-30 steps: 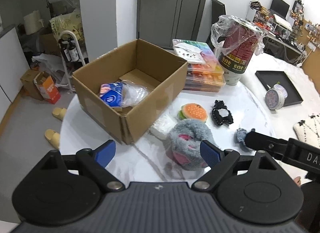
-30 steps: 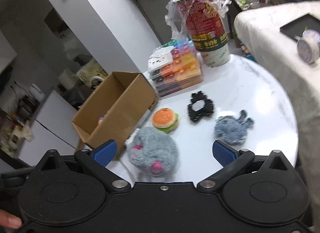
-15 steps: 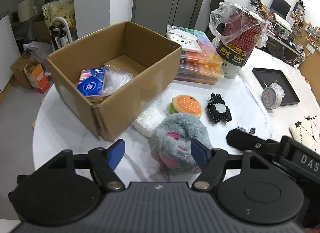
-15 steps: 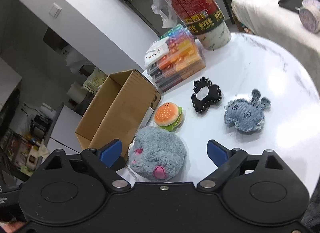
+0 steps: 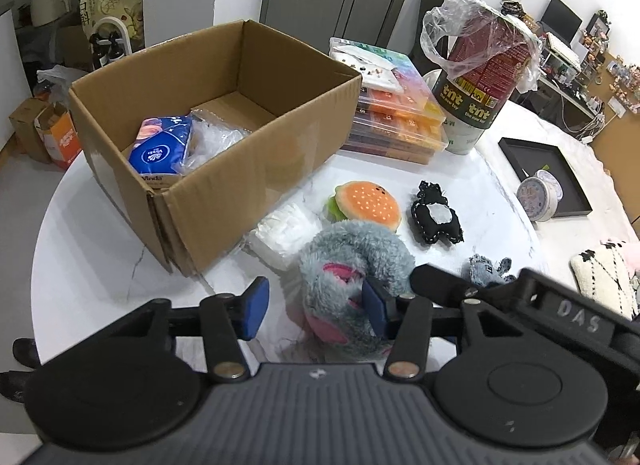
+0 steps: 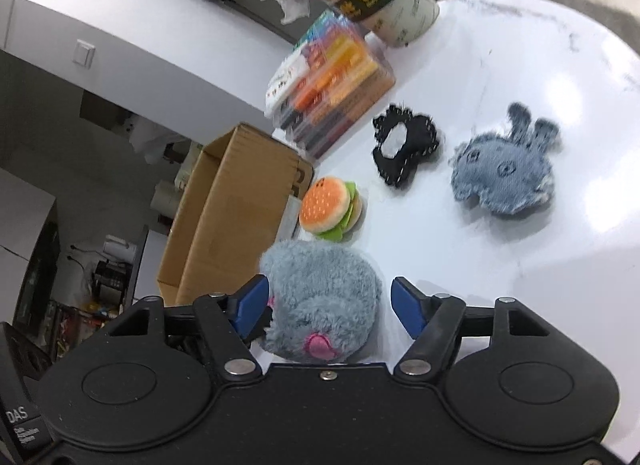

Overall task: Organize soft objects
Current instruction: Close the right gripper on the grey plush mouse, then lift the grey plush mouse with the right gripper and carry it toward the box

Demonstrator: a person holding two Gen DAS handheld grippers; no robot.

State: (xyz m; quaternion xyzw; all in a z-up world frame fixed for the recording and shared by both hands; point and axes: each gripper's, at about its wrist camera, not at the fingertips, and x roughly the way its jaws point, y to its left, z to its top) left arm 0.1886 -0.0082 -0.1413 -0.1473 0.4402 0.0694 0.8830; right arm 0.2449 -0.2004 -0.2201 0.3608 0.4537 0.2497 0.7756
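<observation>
A fluffy grey plush with pink parts (image 5: pixel 352 265) (image 6: pixel 324 297) lies on the white round table (image 5: pixel 100 257) near me. My left gripper (image 5: pixel 316 305) is open, its right finger pressed into the plush. My right gripper (image 6: pixel 328 305) is open, with the plush between its fingers. A burger plush (image 5: pixel 366 205) (image 6: pixel 330 209), a black plush (image 5: pixel 436 217) (image 6: pixel 404 143) and a blue-grey bunny plush (image 6: pixel 504 177) (image 5: pixel 486 269) lie beyond. An open cardboard box (image 5: pixel 212 137) (image 6: pixel 224 209) holds a blue tissue pack (image 5: pixel 160 149).
A white tissue pack (image 5: pixel 284 233) lies by the box. Stacked colourful plastic cases (image 5: pixel 396 121) (image 6: pixel 332 81) and a bagged red tub (image 5: pixel 484 77) stand at the back. A black tray (image 5: pixel 544 173) with a small round tin (image 5: pixel 538 195) lies at the right.
Both grippers have moved in on the grey plush and narrowed. The right gripper now straddles it, and the left one's right finger now touches it.
</observation>
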